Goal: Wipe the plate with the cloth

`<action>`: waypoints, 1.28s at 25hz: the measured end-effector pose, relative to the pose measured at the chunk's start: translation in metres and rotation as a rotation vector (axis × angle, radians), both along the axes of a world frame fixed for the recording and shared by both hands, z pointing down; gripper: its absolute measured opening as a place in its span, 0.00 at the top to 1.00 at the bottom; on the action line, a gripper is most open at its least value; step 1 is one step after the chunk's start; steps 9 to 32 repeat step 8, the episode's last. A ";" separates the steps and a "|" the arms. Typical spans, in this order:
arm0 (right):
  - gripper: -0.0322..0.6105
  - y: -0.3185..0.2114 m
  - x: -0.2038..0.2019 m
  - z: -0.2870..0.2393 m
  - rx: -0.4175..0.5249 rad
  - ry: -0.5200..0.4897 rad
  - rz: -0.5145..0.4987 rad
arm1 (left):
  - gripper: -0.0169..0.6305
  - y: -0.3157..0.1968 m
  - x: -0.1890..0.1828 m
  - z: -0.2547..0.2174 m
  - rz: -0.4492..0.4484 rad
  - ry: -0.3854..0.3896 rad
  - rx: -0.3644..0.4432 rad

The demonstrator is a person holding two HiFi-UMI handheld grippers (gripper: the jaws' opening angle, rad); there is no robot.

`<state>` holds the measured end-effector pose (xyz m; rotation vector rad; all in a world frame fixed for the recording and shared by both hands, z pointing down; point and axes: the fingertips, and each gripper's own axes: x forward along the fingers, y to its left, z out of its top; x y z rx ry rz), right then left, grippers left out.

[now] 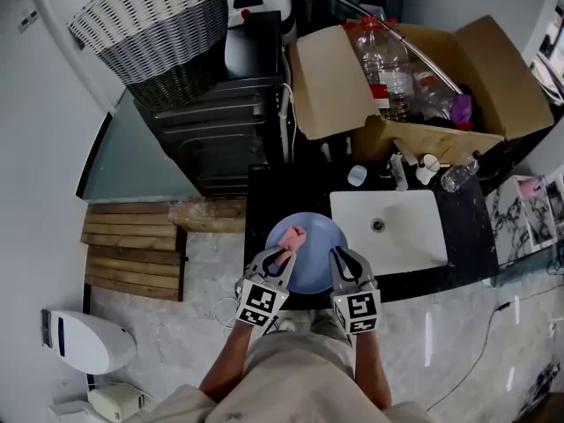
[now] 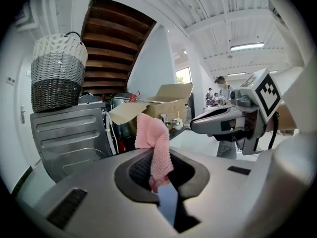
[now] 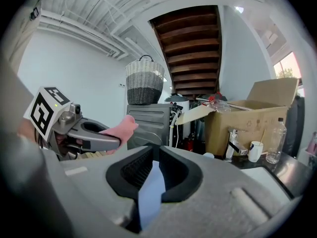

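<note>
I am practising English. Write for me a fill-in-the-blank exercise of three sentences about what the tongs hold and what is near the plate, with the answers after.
1. The left tongs are shut on the cloth, whose colour is ____.
2. The right tongs grip the edge of the ____ plate.
3. In the head view, the white sink lies on the plate's ____ side.

Missing words: pink; blue; right.

Bright, even indoor light comes from a ceiling strip lamp (image 2: pixel 247 46) and a window (image 3: pixel 286 67), while every view bulges toward dark, rounded edges and the nearest foreground is soft.
</note>
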<state>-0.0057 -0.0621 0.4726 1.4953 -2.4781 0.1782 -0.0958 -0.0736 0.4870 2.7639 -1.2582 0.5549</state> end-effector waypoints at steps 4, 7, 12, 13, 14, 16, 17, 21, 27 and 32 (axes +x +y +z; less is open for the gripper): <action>0.88 0.009 -0.005 -0.005 0.015 0.003 0.004 | 0.92 0.007 -0.004 -0.006 -0.003 0.014 0.020; 0.88 0.016 -0.010 -0.008 0.018 0.003 0.008 | 0.92 0.013 -0.010 -0.010 -0.005 0.020 0.032; 0.88 0.019 -0.011 -0.009 0.019 0.003 0.009 | 0.92 0.016 -0.012 -0.012 -0.005 0.022 0.035; 0.88 0.019 -0.011 -0.009 0.019 0.003 0.009 | 0.92 0.016 -0.012 -0.012 -0.005 0.022 0.035; 0.88 0.019 -0.011 -0.009 0.019 0.003 0.009 | 0.92 0.016 -0.012 -0.012 -0.005 0.022 0.035; 0.88 0.019 -0.011 -0.009 0.019 0.003 0.009 | 0.92 0.016 -0.012 -0.012 -0.005 0.022 0.035; 0.88 0.019 -0.011 -0.009 0.019 0.003 0.009 | 0.92 0.016 -0.012 -0.012 -0.005 0.022 0.035; 0.88 0.019 -0.011 -0.009 0.019 0.003 0.009 | 0.92 0.016 -0.012 -0.012 -0.005 0.022 0.035; 0.88 0.019 -0.011 -0.009 0.019 0.003 0.009 | 0.92 0.016 -0.012 -0.012 -0.005 0.022 0.035; 0.88 0.019 -0.011 -0.009 0.019 0.003 0.009 | 0.92 0.016 -0.012 -0.012 -0.005 0.022 0.035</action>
